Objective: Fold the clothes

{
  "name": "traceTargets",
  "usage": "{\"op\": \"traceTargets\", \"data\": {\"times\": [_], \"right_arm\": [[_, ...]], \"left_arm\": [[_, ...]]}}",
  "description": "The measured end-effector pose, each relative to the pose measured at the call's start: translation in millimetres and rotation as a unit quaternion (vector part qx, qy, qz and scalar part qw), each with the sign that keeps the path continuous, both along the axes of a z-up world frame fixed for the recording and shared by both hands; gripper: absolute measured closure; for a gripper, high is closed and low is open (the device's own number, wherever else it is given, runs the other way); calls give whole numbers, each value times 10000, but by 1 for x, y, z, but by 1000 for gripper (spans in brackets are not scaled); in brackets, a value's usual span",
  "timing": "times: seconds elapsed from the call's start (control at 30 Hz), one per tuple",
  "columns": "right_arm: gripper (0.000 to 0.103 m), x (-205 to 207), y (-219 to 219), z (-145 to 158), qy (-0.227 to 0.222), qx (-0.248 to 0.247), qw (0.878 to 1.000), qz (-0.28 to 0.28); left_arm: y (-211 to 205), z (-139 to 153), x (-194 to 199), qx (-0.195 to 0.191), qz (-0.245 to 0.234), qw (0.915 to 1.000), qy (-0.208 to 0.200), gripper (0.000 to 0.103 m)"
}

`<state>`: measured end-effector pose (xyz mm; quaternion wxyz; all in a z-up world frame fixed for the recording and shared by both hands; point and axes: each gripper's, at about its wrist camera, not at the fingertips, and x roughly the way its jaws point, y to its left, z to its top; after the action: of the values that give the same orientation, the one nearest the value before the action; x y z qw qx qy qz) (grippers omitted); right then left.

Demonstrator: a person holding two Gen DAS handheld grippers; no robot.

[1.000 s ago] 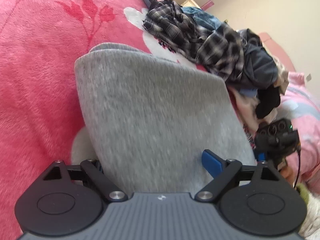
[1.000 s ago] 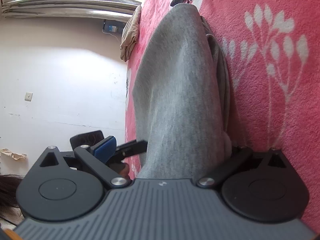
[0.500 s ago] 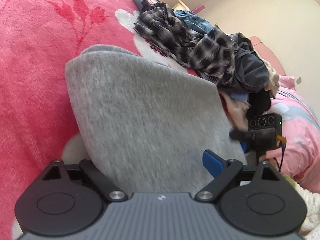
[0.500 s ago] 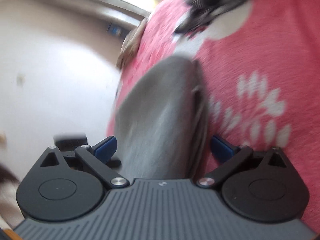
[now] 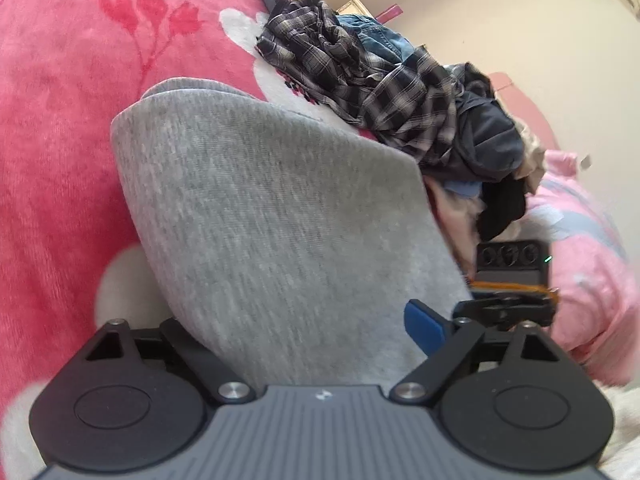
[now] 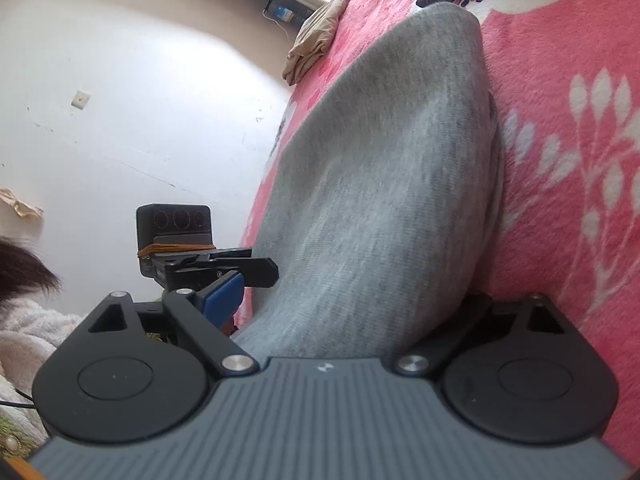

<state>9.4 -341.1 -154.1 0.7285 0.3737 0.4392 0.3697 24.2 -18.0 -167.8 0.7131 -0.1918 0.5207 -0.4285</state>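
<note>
The right gripper (image 6: 344,320) has swung back in since a moment ago, and the picture is sharp again. The grey garment (image 5: 280,216) lies folded over on the pink blanket (image 5: 60,160). Its near edge runs between the fingers of both tools. The left gripper (image 5: 296,332) has cloth between its fingers too. I cannot tell if either one is pinching. A pile of clothes (image 5: 384,96) sits behind.
</note>
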Motion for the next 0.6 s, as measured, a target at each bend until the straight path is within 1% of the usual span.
{"op": "traceTargets", "data": {"times": [0.13,0.23,0.27,0.33,0.47,0.57,0.6], "right_arm": [[12,-6,7,0,141,288,9994,-141],[12,-14,20,0,268,407,9987,-121],[12,-17,26,0,290,416,9987,-55],[12,-25,38,1,316,410,9986,106],[14,-28,53,9,50,-202,9988,444],[20,-15,33,12,195,-222,9996,44],[26,-10,27,10,305,-214,9993,-78]], "left_arm": [[11,10,-6,-103,-6,9998,153,19],[20,17,-11,-180,-10,9995,267,19],[24,19,-13,-143,-34,9996,254,19],[33,21,-17,-7,-91,9998,187,19],[31,12,-19,475,-122,9988,-3,21],[21,8,-21,702,-200,9971,-196,20],[18,8,-21,739,-221,9967,-246,20]]}}
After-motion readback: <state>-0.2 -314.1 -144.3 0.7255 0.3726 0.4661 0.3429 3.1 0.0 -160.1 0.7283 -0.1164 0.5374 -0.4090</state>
